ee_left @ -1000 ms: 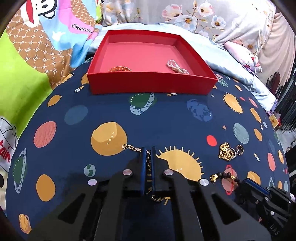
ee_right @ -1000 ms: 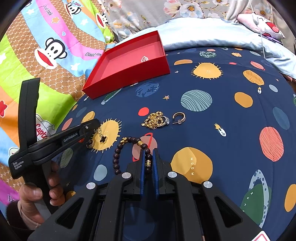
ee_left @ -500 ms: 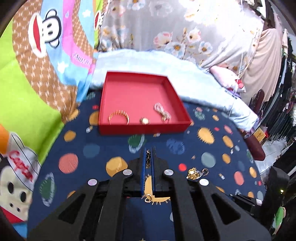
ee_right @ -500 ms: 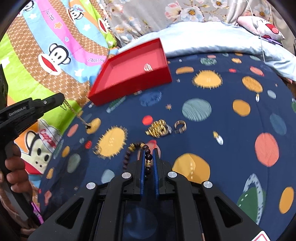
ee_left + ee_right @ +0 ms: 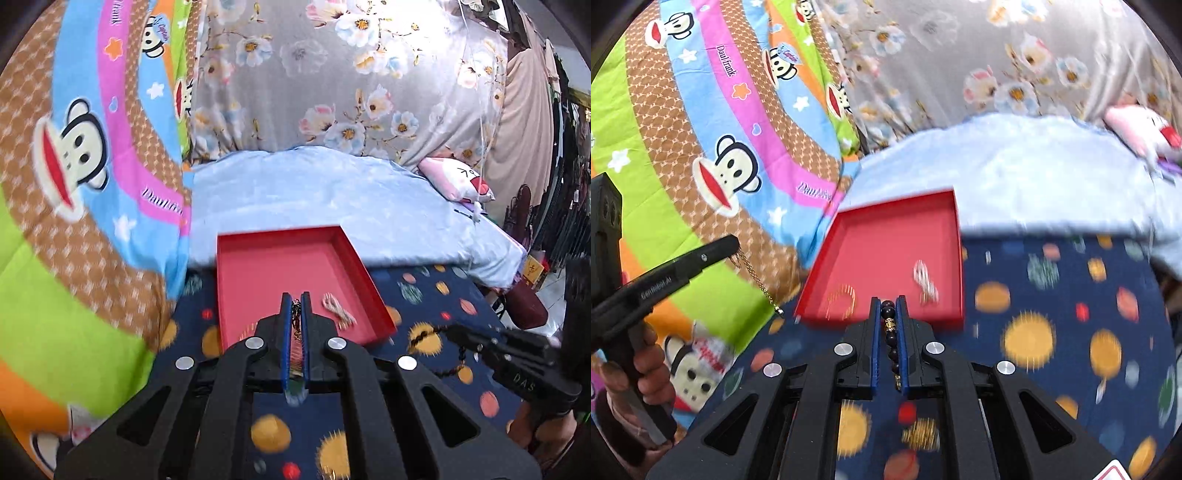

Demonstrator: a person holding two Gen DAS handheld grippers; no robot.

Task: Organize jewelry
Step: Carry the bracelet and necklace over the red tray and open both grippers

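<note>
My left gripper (image 5: 295,299) is shut on a thin gold chain (image 5: 296,317) and holds it in the air before the red tray (image 5: 354,258). The chain (image 5: 757,280) hangs from that gripper (image 5: 733,242) in the right wrist view. My right gripper (image 5: 888,301) is shut on a dark bead bracelet (image 5: 889,325), lifted near the red tray's (image 5: 956,221) front wall. The bracelet (image 5: 458,354) dangles from the right gripper (image 5: 452,328) in the left wrist view. In the tray lie a pearl bracelet (image 5: 338,310) (image 5: 925,280) and a gold bangle (image 5: 842,295).
A gold jewelry pile (image 5: 921,434) lies on the dark planet-print cloth (image 5: 1052,295) below my right gripper. A light blue blanket (image 5: 332,192) and a pink plush (image 5: 458,181) lie behind the tray. A monkey-print quilt (image 5: 74,184) rises at the left.
Both grippers have risen off the cloth with their jewelry and moved toward the red tray. The chain and bead bracelet now hang clear of the surface.
</note>
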